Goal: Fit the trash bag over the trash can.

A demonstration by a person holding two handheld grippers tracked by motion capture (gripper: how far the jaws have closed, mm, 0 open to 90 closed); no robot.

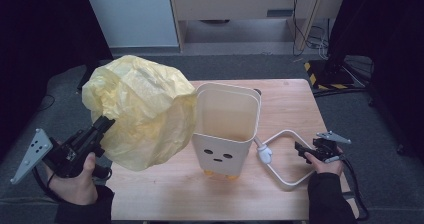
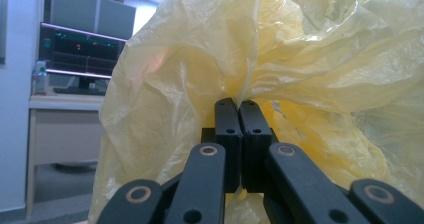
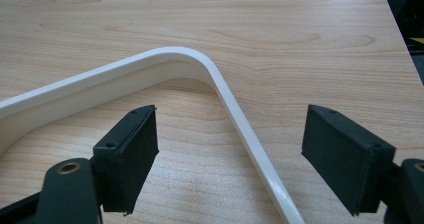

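The left gripper (image 1: 102, 125) fingers are pinching the crumpled yellow plastic bag (image 1: 140, 109); the right gripper (image 1: 300, 149) fingers are gaping wide over the white bent frame (image 3: 235, 114).

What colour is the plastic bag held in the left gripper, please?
Pale translucent yellow; the bag shows best in the left gripper view.

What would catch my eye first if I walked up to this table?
The billowing yellow plastic bag, held up at the table's left with the left gripper shut on a fold of it. Beside it stands a white bin with a little face on its front, empty inside. Its white ring frame lies on the wooden table in front of the open right gripper.
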